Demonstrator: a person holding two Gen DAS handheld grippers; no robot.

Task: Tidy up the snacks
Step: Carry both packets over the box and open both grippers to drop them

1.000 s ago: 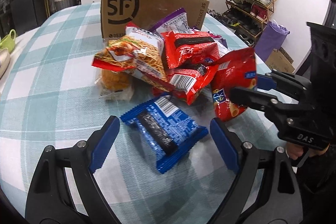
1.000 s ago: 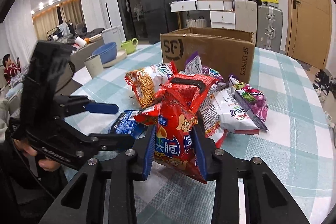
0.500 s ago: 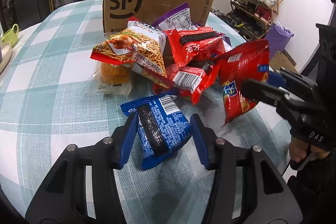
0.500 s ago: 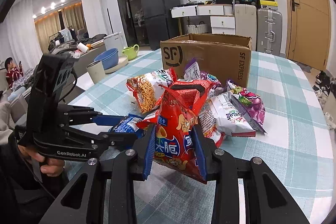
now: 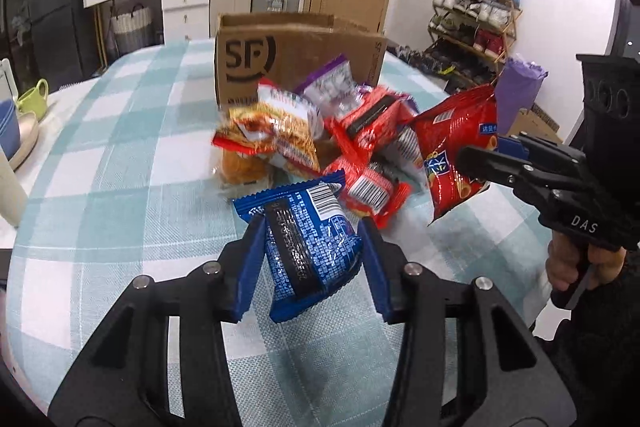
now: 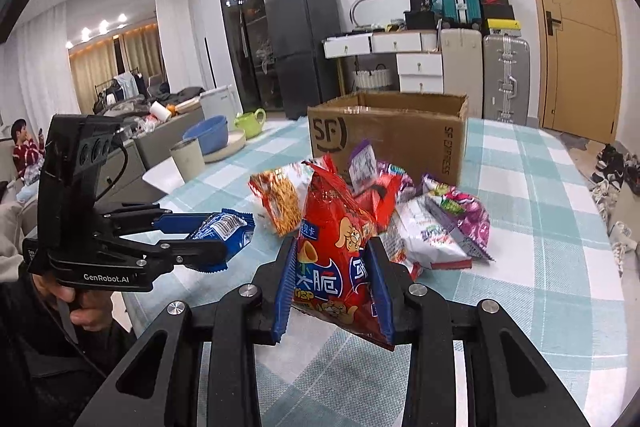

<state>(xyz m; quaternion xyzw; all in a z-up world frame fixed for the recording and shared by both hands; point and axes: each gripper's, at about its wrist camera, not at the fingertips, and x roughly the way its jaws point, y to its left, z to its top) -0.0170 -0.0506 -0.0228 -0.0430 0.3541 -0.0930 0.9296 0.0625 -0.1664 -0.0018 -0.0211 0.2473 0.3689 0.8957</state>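
My left gripper [image 5: 312, 259] is shut on a blue snack packet [image 5: 308, 247] and holds it above the checked tablecloth; it also shows in the right wrist view [image 6: 224, 231]. My right gripper [image 6: 332, 287] is shut on a red chip bag [image 6: 336, 263], lifted off the table; the bag shows in the left wrist view [image 5: 456, 151] at right. A pile of snack bags [image 5: 320, 143] lies in front of an open cardboard SF box [image 5: 296, 55], which also shows in the right wrist view [image 6: 392, 139].
White and purple snack bags [image 6: 444, 227] lie right of the pile. A green cup [image 6: 250, 119], a blue bowl [image 6: 206, 135] and a beige cup [image 6: 188, 159] stand at the table's left edge. Suitcases, drawers and a shoe rack [image 5: 472, 23] stand beyond the table.
My left gripper closed on the blue packet and lifted it off the table. My right gripper raised the red chip bag higher.
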